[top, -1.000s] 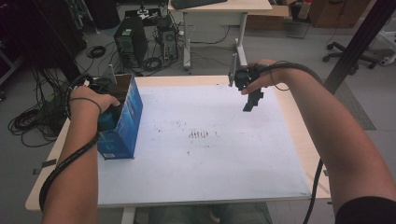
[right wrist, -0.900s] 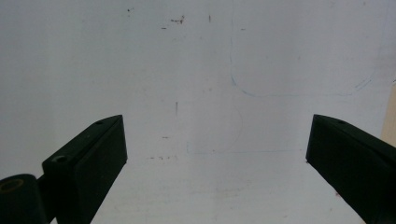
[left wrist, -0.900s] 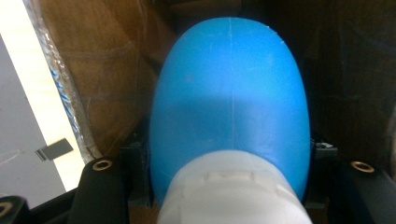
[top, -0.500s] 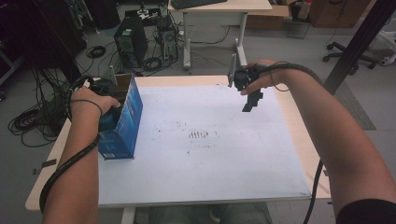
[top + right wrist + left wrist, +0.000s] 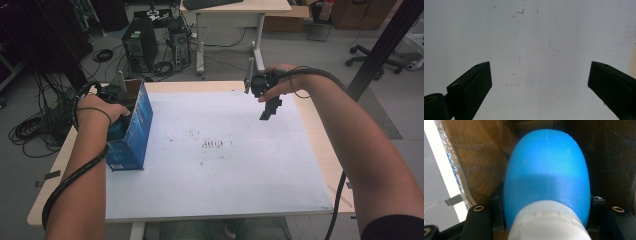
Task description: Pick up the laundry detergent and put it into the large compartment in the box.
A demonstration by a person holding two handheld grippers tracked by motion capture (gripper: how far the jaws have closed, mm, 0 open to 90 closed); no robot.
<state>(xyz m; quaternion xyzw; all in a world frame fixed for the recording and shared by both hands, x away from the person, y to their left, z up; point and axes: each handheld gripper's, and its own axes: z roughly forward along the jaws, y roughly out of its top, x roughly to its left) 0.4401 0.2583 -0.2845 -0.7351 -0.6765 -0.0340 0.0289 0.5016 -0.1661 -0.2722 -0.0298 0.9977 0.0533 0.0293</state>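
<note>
1. My left tongs (image 5: 546, 220) are down inside the open top of the blue cardboard box (image 5: 131, 135), which stands at the left of the high view on the table (image 5: 225, 170).
2. In the left gripper view these tongs are clenched on a blue plastic bottle with a white cap (image 5: 547, 177); the black jaws press against its sides low in the frame.
3. The bottle fills the centre of that view, its cap at the bottom edge, with brown cardboard walls on both sides.
4. My left hand (image 5: 100, 112) sits at the box's left side, and its cable runs down along my forearm.
5. My right tongs (image 5: 266, 112) hang over the upper right part of the table's white sheet, well apart from the box.
6. In the right gripper view (image 5: 539, 82) the two black jaws stand wide apart, released, with bare white sheet between them.
7. Small dark marks (image 5: 216, 144) sit near the middle of the sheet in the high view.
</note>
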